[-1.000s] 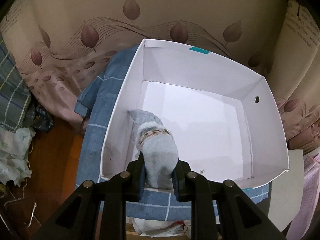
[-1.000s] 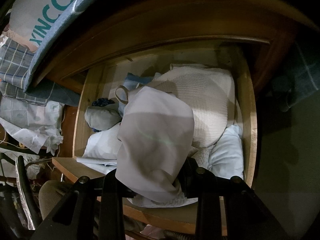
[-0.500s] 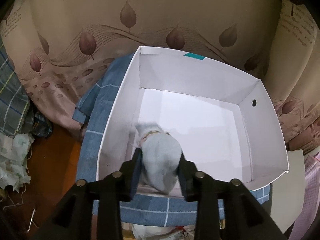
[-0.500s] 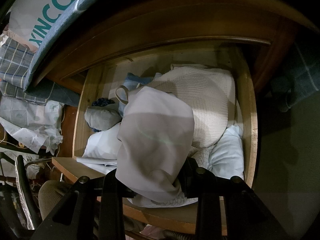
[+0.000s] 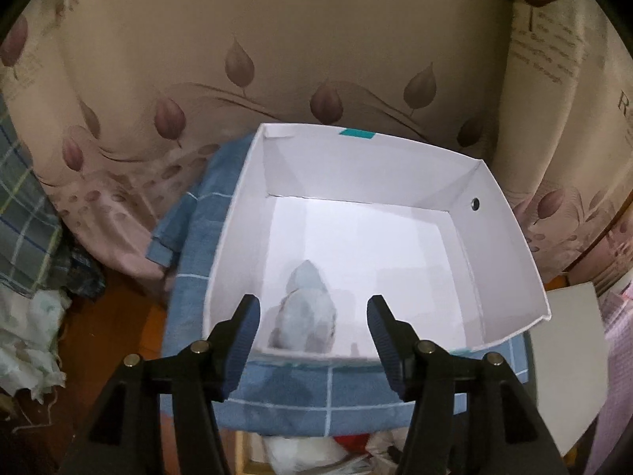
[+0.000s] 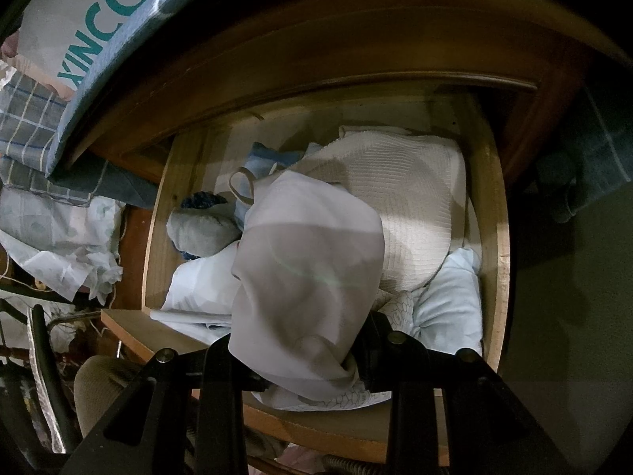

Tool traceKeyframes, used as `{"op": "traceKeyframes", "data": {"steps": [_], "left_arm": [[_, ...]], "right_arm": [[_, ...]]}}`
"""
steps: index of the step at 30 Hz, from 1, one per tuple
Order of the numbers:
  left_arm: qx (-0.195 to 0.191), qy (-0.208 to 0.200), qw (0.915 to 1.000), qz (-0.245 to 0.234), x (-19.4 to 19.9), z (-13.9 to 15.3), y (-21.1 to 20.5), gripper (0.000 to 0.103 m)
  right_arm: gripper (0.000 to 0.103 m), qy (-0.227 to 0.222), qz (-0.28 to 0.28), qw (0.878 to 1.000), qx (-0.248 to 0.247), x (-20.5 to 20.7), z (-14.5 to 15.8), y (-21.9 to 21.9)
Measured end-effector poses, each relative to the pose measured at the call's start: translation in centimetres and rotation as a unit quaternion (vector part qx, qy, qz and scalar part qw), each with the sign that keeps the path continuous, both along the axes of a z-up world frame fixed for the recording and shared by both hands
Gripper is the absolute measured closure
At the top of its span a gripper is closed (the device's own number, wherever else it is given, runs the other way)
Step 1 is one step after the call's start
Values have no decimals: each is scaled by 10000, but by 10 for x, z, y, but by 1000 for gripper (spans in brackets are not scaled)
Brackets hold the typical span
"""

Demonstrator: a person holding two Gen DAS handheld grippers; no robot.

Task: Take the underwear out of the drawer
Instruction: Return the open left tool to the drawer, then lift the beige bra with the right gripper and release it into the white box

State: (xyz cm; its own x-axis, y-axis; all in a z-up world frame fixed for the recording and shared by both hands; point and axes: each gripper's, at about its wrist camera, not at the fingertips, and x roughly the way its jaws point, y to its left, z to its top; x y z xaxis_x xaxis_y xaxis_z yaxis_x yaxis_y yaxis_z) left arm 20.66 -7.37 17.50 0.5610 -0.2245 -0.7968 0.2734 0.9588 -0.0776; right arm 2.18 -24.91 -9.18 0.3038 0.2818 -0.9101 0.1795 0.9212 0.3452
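- The left gripper (image 5: 312,314) has just been opening: a second ago its blue-padded jaws pinched the pale grey rolled garment (image 5: 304,312); now they stand well apart, and the roll lies loose between them, touching neither pad.
- That roll now rests on the floor of the white cardboard box (image 5: 506,237), against the box's near wall, so one piece counts as delivered.
- The right gripper (image 6: 304,360) is clamped tight on a pale lilac thin cloth (image 6: 312,261), which hangs above the open wooden drawer (image 6: 500,245); it is probably underwear, though the dim light hides the cut.
- The rest of the box floor is bare, giving room for this cloth.
- The box's near wall lies just under the left fingertips (image 5: 249,316), so a straight lift clears it.
- The drawer's front rim lies below the lilac cloth, a possible snag.
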Motion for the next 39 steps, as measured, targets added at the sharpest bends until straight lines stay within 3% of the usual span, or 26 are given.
{"op": "traceKeyframes", "data": {"steps": [8, 13, 21, 24, 27, 35, 39], "left_arm": [[16, -319, 9991, 265, -51, -13, 44, 45], [219, -407, 9977, 493, -86, -48, 72, 45], [69, 692, 9936, 884, -103, -140, 103, 45], [22, 928, 9895, 1112, -107, -167, 111, 45], [223, 960, 9876, 1220, -110, -187, 115, 45], [324, 985, 9874, 1197, -117, -218, 116, 45], [228, 798, 9903, 1111, -123, -214, 112, 45]], "right_arm": [[74, -227, 57, 9997, 68, -3, 7, -2], [74, -319, -26, 9993, 182, -8, 17, -6], [74, -205, 18, 9996, 175, -12, 38, -8], [74, -175, 56, 9997, 178, -14, 53, -13], [74, -202, 135, 9995, 180, -16, 72, -15], [74, -530, 388, 9978, 70, -20, 138, -17], [74, -873, 473, 9950, 74, -22, 181, -14]]}}
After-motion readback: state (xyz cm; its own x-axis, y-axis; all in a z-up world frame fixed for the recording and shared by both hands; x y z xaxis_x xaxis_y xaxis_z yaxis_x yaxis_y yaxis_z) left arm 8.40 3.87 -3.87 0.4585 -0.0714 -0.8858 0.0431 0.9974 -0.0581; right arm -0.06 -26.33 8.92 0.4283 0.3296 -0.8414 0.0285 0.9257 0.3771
